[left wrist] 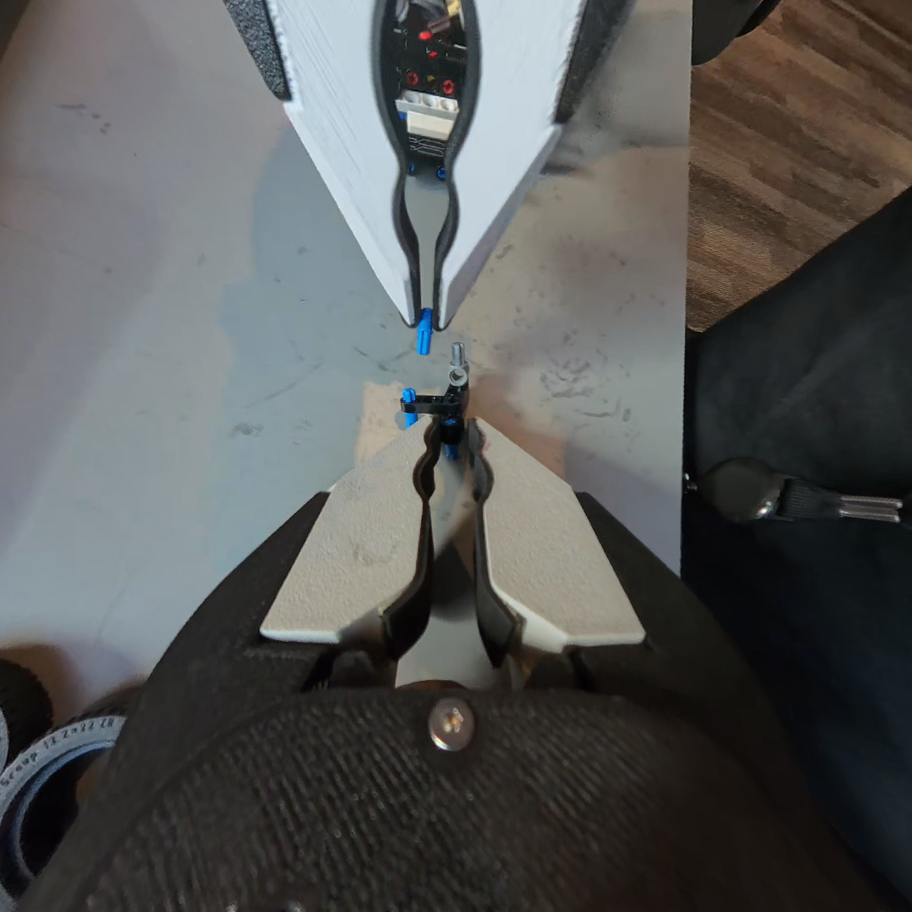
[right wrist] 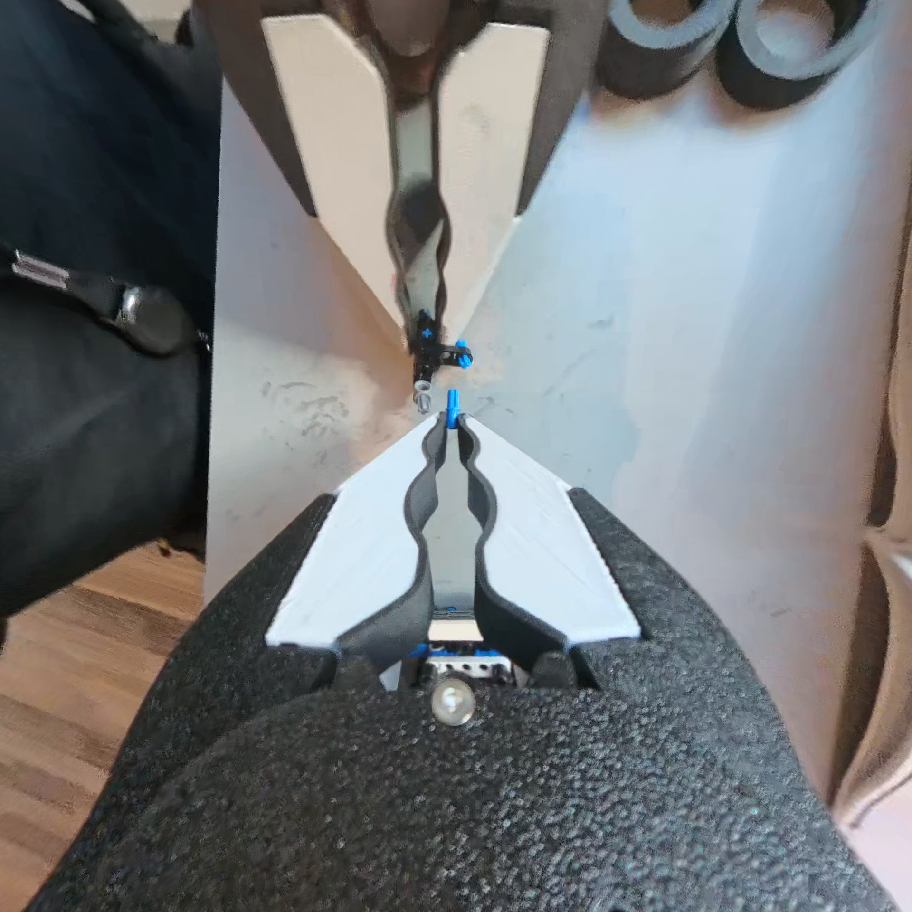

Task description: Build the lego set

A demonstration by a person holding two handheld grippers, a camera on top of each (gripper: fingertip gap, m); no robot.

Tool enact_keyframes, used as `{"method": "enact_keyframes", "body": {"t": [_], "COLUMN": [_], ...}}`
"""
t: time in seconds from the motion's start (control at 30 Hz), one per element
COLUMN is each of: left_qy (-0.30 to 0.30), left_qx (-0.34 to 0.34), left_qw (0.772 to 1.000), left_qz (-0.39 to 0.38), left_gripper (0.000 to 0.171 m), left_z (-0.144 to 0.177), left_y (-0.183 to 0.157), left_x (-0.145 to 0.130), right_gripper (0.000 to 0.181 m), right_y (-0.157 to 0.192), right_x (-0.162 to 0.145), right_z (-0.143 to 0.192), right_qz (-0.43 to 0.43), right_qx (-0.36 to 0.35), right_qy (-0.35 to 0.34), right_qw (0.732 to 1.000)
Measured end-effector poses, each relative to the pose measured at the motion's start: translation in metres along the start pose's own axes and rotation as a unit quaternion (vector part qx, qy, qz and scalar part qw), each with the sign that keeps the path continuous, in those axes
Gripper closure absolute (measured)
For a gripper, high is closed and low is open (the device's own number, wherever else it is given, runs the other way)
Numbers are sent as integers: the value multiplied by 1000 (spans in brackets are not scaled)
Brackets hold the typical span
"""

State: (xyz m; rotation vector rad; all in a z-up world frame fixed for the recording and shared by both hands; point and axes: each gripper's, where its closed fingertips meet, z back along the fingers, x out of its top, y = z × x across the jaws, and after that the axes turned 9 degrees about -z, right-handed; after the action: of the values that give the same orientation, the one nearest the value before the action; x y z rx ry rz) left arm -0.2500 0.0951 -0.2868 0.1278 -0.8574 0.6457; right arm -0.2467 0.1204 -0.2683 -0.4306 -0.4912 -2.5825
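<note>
grey table (left wrist: 148, 296) | wood floor (left wrist: 799, 148) | black chair (left wrist: 814, 370)

Your two grippers meet tip to tip.

Your left gripper (left wrist: 448, 427) is pinched on the black piece (left wrist: 434, 403); your right gripper (right wrist: 450, 418) is clamped on the blue pin (right wrist: 451, 407), tips just apart.

The partly built model (left wrist: 428, 94) far behind the right gripper's fingers (left wrist: 345, 163) shows only through their gap; tyres (right wrist: 730, 44) are cut by the far edge; the blue pin's (right wrist: 451, 408) near end hides between fingertips
</note>
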Motion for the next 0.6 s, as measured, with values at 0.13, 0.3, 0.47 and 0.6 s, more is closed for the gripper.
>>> {"method": "enact_keyframes", "body": {"t": [0.13,0.3,0.47,0.6], "left_qy": [-14,-17,-23,-70], "left_qx": [5,17,53,59], "left_qw": [1000,1000,998,995], "left_qz": [16,11,5,-26], "left_gripper": [144,143,147,149], "left_z": [5,11,26,37], "left_y": [-2,-6,-2,-13], "left_x": [1,-4,-2,35], "right_gripper": [178,178,178,178], "right_y": [8,16,20,28], "right_x": [1,5,10,15], "right_z": [5,14,22,25], "right_qz": [-55,-94,-81,-62], "right_qx": [22,27,2,-6], "right_qy": [-37,-84,-113,-116], "right_qw": [998,992,990,991]}}
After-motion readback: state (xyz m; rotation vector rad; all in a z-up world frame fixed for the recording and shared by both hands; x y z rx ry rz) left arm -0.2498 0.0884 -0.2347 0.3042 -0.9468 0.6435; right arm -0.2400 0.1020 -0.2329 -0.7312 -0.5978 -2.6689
